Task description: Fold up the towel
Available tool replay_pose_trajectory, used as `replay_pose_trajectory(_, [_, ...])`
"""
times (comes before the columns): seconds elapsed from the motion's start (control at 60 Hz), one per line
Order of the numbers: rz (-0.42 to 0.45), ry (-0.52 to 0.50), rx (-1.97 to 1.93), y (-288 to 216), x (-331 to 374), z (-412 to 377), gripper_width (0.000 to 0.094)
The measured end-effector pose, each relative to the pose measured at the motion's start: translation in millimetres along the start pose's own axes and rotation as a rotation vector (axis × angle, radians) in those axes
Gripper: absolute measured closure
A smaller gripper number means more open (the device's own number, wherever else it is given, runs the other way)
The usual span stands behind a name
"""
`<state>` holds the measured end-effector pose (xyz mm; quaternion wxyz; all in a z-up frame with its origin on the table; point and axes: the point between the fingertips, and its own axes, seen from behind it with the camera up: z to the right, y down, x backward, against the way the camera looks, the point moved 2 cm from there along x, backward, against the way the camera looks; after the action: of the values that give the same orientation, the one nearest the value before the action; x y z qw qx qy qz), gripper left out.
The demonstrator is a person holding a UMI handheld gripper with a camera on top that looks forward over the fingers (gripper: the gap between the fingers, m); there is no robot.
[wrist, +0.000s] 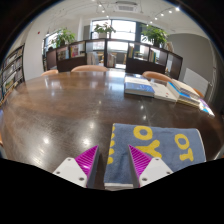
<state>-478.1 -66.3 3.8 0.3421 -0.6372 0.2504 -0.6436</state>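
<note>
A grey-blue towel [160, 142] with yellow letters lies flat on the brown wooden table [70, 110]. Its near left corner reaches in between my fingers and runs under the right one. My gripper [113, 166] is open, low over the table at the towel's near edge. The left pad [88, 159] is over bare table just left of the towel. The right pad [138, 160] is over the towel. I cannot tell whether the fingertips touch the cloth.
Several books or magazines [165, 90] lie at the far right of the table. Chairs [88, 68] stand along the far side, with a railing, potted plants [103, 31] and windows beyond. A shelf [12, 68] stands at the far left.
</note>
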Motion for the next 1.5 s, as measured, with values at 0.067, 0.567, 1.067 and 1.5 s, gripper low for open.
replay_pose_trajectory(0.067, [0.002, 0.03, 0.006, 1.5, -2.4, 7.9, 0.0555])
replay_pose_trajectory(0.567, [0.096, 0.021, -0.005, -62.3, 66.5, 95.4, 0.0901])
replay_pose_trajectory(1.067, [-0.021, -0.027, -0.102, 13.0, 38.0, 316.1, 0.0584])
replay_pose_trajectory(1.5, [0.186, -0.063, -0.051, -59.6, 190.0, 330.5, 0.014])
